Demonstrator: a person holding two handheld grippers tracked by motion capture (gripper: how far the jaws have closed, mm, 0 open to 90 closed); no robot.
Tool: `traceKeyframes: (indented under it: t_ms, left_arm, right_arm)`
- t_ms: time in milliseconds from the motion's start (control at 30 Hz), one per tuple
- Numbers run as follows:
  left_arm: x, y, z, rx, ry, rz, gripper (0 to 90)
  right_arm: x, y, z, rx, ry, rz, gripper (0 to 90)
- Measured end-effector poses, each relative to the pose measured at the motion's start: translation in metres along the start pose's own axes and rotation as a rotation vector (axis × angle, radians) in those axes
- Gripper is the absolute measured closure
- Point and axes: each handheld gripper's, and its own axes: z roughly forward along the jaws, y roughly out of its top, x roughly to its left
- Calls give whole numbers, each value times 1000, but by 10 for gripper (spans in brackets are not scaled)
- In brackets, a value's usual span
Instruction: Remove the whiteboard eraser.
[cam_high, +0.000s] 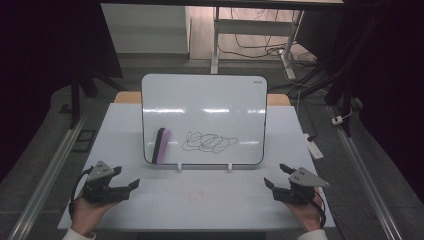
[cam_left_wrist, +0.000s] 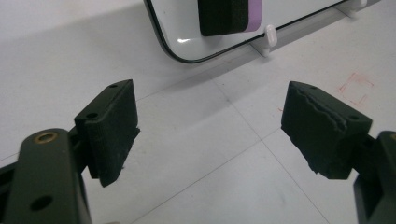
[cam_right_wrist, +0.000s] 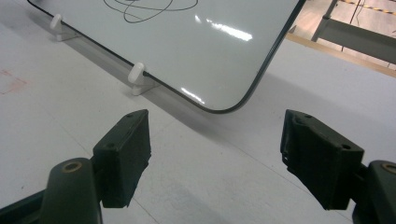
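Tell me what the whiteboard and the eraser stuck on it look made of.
Whiteboard: glossy white coated panel with a thin dark rim; sharp light glints suggest a smooth wipeable surface. Eraser: matte black, probably felt or foam, with a purple, likely plastic, back.

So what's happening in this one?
A person holds a hand-held gripper in each hand over a white table. The left hand-held gripper and the right hand-held gripper are both open and empty. Ahead of them stands a whiteboard with a black scribble and an eraser stuck to its lower left. Nothing has been touched yet.
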Motion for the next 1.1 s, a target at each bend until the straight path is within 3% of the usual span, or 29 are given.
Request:
traceKeyframes:
  t_ms: [367, 600, 900, 1000, 1100]
  left_arm:
    - [-5, 2, -1, -4, -12, 11, 199]
    - [-8, 7, 1, -4, -15, 13, 206]
    - [-21, 45, 13, -32, -5, 52, 220]
    - [-20, 59, 22, -29, -14, 26, 230]
    - [-24, 75, 28, -44, 16, 55, 237]
  right_arm:
    - [3, 1, 1, 2, -11, -8, 239]
    - [4, 0, 3, -2, 8, -13, 238]
    - [6, 0, 2, 1, 5, -9, 238]
    - [6, -1, 4, 2, 8, -5, 237]
    - [6, -2, 5, 8, 10, -8, 235]
